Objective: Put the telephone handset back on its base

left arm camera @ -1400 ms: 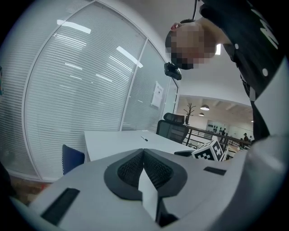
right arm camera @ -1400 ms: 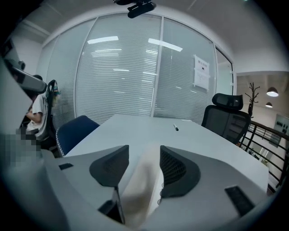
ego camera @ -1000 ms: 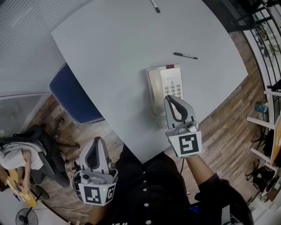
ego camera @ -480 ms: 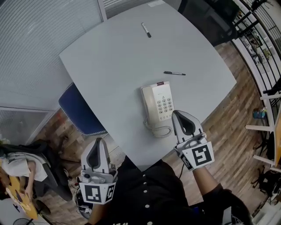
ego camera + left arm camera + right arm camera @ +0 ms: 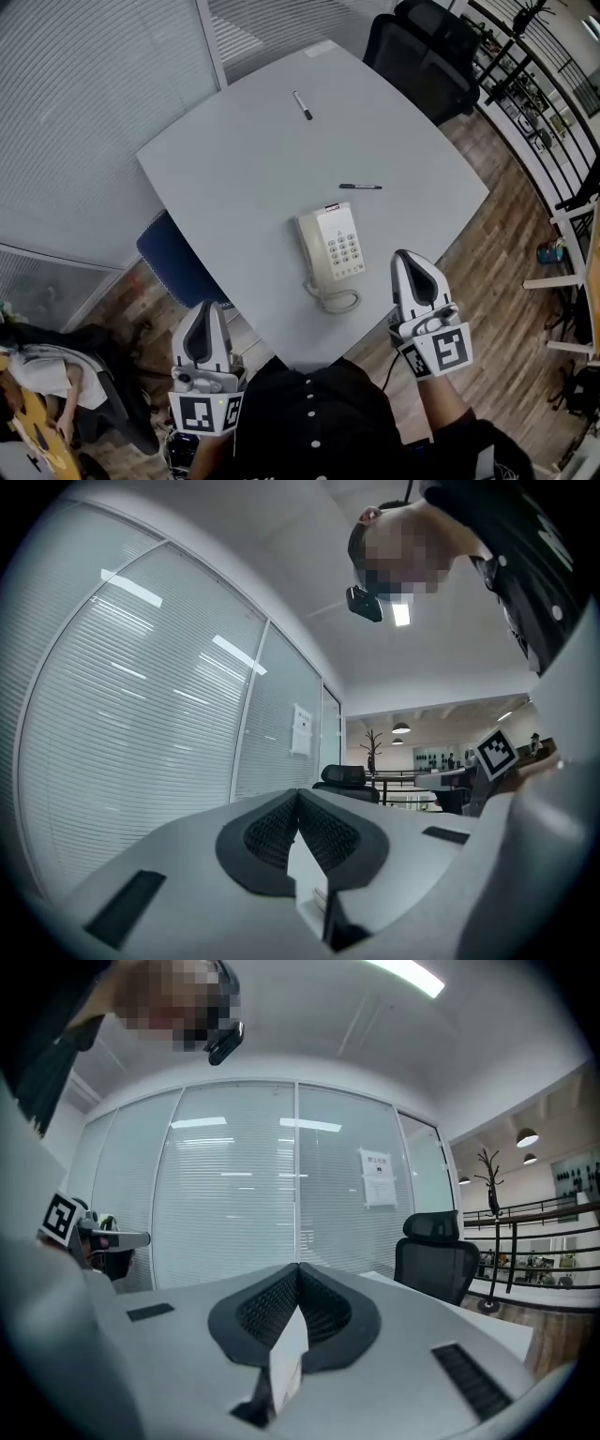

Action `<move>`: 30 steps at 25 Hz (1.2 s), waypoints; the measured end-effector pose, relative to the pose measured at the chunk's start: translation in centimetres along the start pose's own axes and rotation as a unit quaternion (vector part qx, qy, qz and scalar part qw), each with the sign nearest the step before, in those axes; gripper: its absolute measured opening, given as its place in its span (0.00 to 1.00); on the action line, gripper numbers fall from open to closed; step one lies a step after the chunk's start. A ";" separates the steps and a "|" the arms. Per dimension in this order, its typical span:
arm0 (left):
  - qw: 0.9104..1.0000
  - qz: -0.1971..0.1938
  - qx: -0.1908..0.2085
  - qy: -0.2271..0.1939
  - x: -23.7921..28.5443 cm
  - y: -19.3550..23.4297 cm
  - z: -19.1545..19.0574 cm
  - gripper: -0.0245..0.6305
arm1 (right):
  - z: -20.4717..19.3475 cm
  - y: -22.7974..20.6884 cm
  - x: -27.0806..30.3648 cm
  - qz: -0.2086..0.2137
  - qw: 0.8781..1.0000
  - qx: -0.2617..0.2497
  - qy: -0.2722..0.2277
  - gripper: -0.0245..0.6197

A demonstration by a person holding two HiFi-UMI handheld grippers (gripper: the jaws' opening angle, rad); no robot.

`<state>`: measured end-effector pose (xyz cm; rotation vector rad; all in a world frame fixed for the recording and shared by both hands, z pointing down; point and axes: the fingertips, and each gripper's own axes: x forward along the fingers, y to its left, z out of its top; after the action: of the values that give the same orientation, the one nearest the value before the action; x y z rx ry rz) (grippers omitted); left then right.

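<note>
A cream telephone (image 5: 330, 247) lies on the grey table (image 5: 253, 169), near its front corner. Its handset (image 5: 310, 246) rests on the left side of the base, and the coiled cord (image 5: 336, 300) curls just in front. My right gripper (image 5: 411, 262) is shut and empty, off the table's edge to the right of the phone and apart from it. My left gripper (image 5: 204, 311) is also shut and empty, held low to the left, off the table. In the gripper views the left gripper (image 5: 298, 794) and the right gripper (image 5: 298, 1267) face only the room, jaws closed together.
Two pens lie on the table, one (image 5: 360, 187) just behind the phone and one (image 5: 302, 104) farther back. A blue chair (image 5: 178, 262) stands at the table's left edge and a black office chair (image 5: 422, 52) at the far corner. A person sits at the lower left (image 5: 37, 375).
My right gripper has drawn back from over the phone's front right toward my body and off the table. The head view now takes in more of the table. The left gripper has hardly moved.
</note>
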<state>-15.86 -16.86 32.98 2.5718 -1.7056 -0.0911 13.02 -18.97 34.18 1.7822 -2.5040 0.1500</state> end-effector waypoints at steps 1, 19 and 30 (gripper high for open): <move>1.000 0.001 0.000 -0.003 0.0 0.1 0.2 0.06 | 0.6 -0.1 -0.3 -0.003 1.000 0.000 -0.010 0.08; 0.999 0.002 0.023 -0.047 -1.3 1.4 4.4 0.06 | 5.5 -1.2 -4.2 -0.036 0.996 -0.009 -0.076 0.08; 0.997 0.011 0.031 -0.064 -2.0 1.8 5.5 0.06 | 6.3 -1.0 -4.6 -0.036 0.995 -0.019 -0.089 0.08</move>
<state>-18.69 -15.79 27.62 2.6451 -1.8054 -0.2081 15.48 -15.66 27.49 1.9466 -2.5347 -0.0607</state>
